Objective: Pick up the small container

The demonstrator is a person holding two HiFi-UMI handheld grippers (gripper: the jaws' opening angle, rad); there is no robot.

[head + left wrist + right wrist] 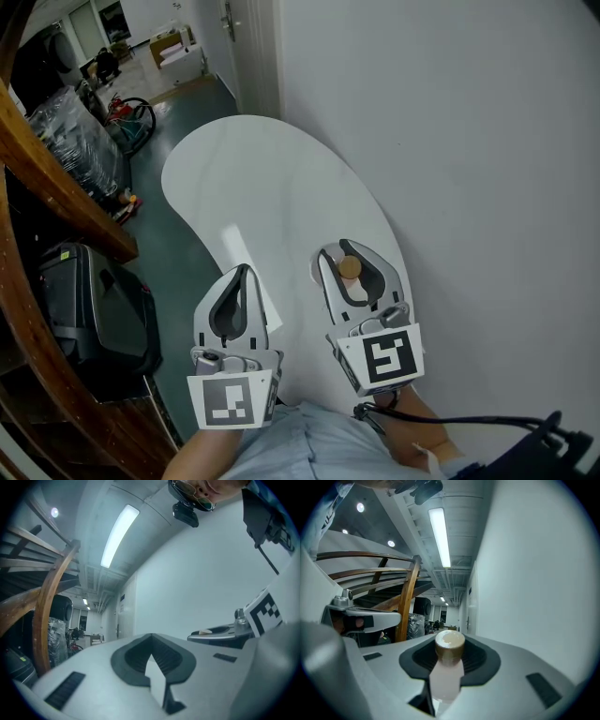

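Note:
The small container point(349, 267) is a pale, translucent bottle with a brown cap. My right gripper point(352, 256) is shut on it and holds it above the white table point(262, 178), near the wall. In the right gripper view the container point(446, 677) stands upright between the dark pads, cap on top. My left gripper point(244, 274) hangs beside it over the table's left edge. Its jaws are shut with nothing between them, and their tips meet in the left gripper view point(151, 639).
A plain white wall point(469, 141) runs along the table's right side. Left of the table are a curved wooden rail point(56, 187), a black case point(94, 309) on the dark floor and plastic-wrapped goods point(80, 141). A doorway point(253, 47) lies beyond the table's far end.

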